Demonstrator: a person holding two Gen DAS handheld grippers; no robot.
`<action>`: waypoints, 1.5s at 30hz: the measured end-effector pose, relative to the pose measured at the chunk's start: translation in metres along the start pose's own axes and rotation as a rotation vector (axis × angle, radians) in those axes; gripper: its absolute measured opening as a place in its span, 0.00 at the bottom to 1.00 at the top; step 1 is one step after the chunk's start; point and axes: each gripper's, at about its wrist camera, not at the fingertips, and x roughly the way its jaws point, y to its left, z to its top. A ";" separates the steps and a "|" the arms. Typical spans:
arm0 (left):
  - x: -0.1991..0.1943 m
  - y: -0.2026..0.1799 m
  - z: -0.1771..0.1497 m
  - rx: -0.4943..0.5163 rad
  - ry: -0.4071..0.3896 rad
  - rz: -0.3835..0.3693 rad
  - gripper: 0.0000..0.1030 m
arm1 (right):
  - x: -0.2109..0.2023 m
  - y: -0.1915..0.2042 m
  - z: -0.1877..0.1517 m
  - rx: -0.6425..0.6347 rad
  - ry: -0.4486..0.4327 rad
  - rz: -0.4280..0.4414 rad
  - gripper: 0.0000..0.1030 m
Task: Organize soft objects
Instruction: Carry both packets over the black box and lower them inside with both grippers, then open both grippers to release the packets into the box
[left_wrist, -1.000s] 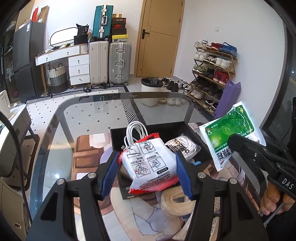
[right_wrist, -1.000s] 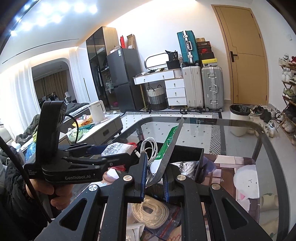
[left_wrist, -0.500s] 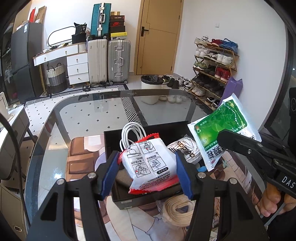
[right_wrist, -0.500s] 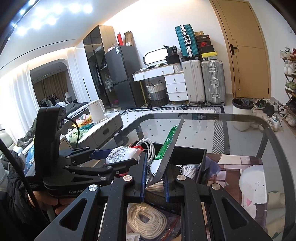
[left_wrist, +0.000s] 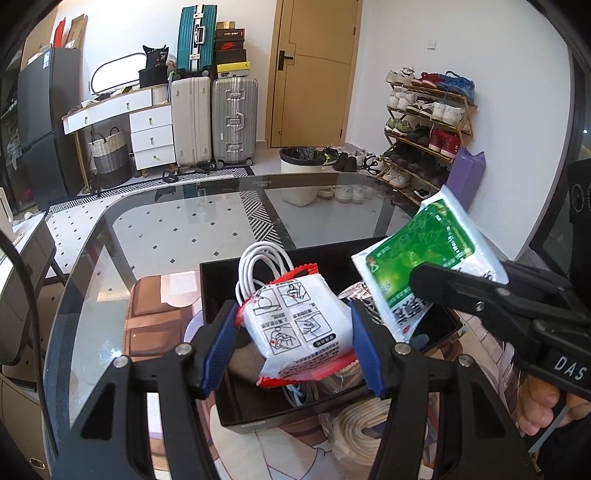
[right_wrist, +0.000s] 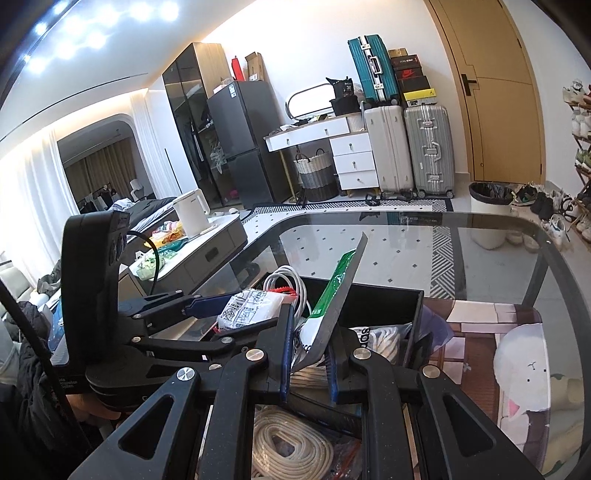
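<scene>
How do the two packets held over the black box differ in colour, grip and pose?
The red-edged white packet carries black line drawings; the green packet is green with white borders. The left tool spans the white packet's width; the right tool pinches the green packet near one end, leaving it angled upward. Both hang above the black box.

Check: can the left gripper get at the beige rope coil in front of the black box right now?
Probably not: the left gripper is shut on the white-and-red packet, so its fingers are full. The rope coil lies uncovered below, near the black box.
</scene>
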 end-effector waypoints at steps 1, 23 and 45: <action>0.000 0.000 0.000 0.000 -0.002 -0.002 0.57 | 0.002 -0.001 0.000 0.003 0.003 0.002 0.14; 0.012 0.005 -0.003 0.008 0.016 0.008 0.57 | 0.050 -0.021 -0.004 0.061 0.067 0.024 0.14; 0.015 -0.005 -0.007 0.038 0.038 0.031 0.56 | 0.065 -0.027 -0.001 -0.001 0.105 -0.044 0.20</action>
